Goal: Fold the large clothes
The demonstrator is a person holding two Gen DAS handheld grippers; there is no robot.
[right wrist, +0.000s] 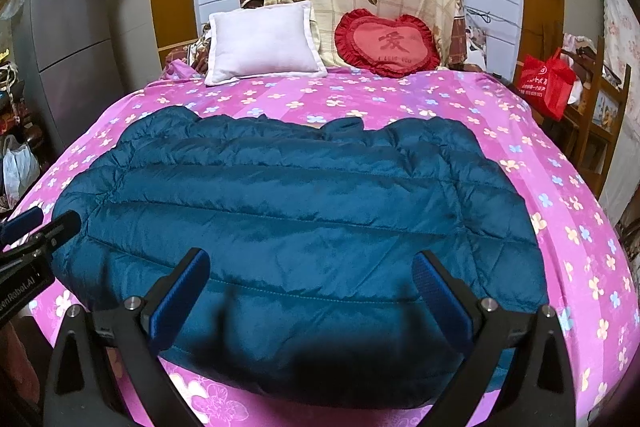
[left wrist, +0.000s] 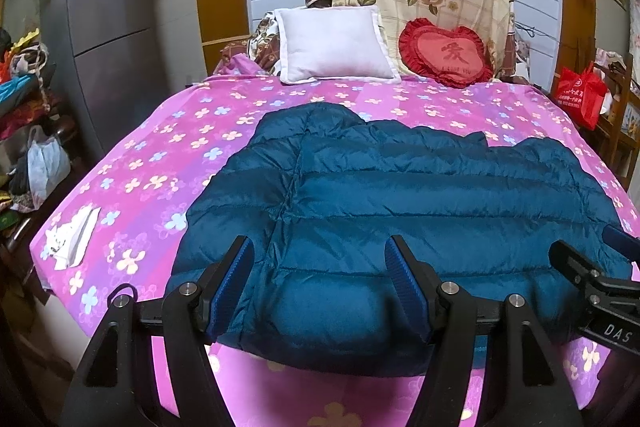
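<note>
Teal puffer jacket [left wrist: 400, 195] lies flat on pink bedsheet [left wrist: 160, 155]; left tool [left wrist: 320, 251] and right tool [right wrist: 312, 263] both released.

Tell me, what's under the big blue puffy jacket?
The blue puffy jacket lies spread on the pink flowered bedsheet, which shows all around it. Anything hidden beneath the jacket cannot be seen.

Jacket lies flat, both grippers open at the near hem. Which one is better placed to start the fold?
Neither clearly: left gripper and right gripper both hang open over the blue jacket's near hem, on their own sides.

White pillow [left wrist: 334, 43], heart cushion [left wrist: 446, 53], fridge [left wrist: 108, 27]
</note>
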